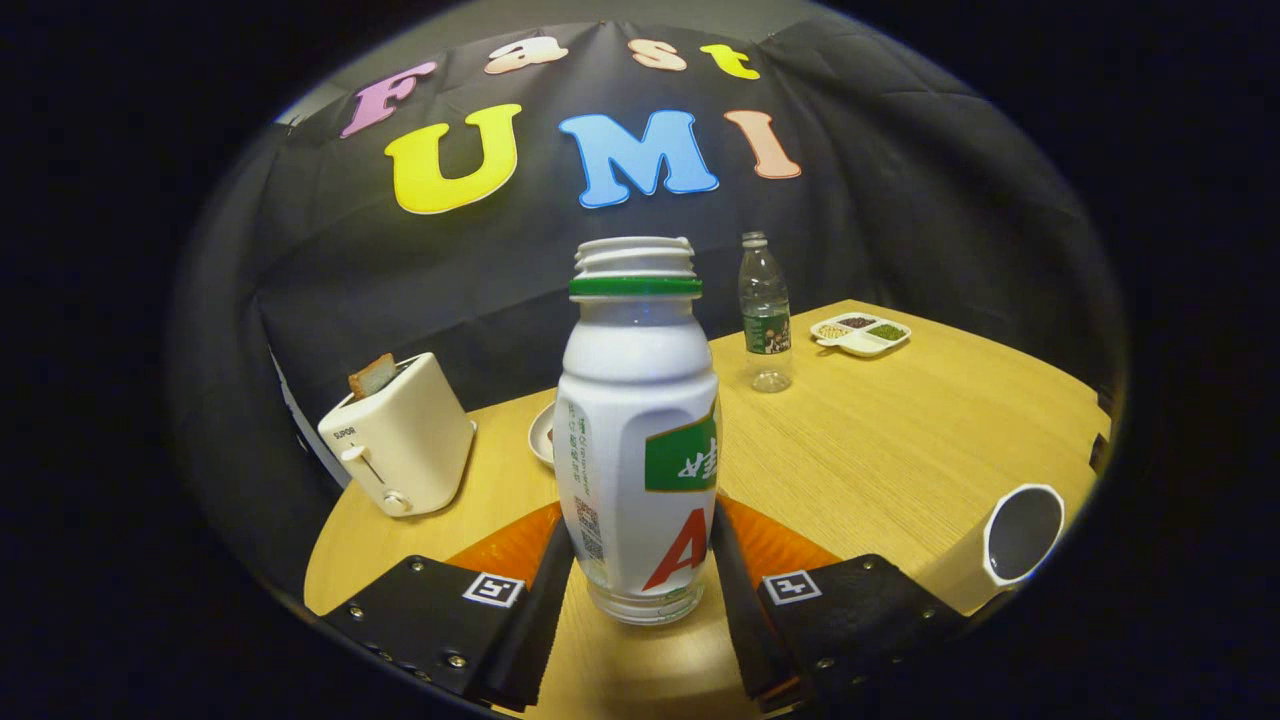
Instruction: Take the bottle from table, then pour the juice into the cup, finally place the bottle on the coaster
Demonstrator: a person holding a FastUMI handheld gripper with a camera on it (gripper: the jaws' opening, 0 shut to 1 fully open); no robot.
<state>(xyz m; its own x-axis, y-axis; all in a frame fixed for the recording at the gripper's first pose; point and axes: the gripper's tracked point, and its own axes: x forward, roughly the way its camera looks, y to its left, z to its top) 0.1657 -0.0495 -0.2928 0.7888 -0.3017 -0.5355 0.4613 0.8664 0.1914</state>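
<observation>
White bottle [637,440] with green neck ring, uncapped, upright between the two fingers, label facing the camera; base lifted a little clear of the wooden table [900,440]. Gripper [640,580] closed on the lower body of the bottle, one finger [545,590] pressed to each flank, so a firm pinch rather than a loose bracket. Orange disc [775,545], probably the coaster, flat on the table directly behind the bottle's base, showing on both sides just past the fingers. White cup [1015,540] off to the right of the right-hand finger, mouth turned toward the camera, dark inside; contents not readable. Small white dish [542,435] beyond the fingers, mostly hidden behind the bottle's left shoulder. Cream toaster [400,440] with a slice of bread [373,377] standing in its slot, ahead and left of the left-hand finger, near the table's edge. Clear plastic water bottle [765,312], upright, far beyond the fingers and slightly right. Divided white tray [862,333] with dark and green fillings just right of that bottle, well apart from the fingers.
</observation>
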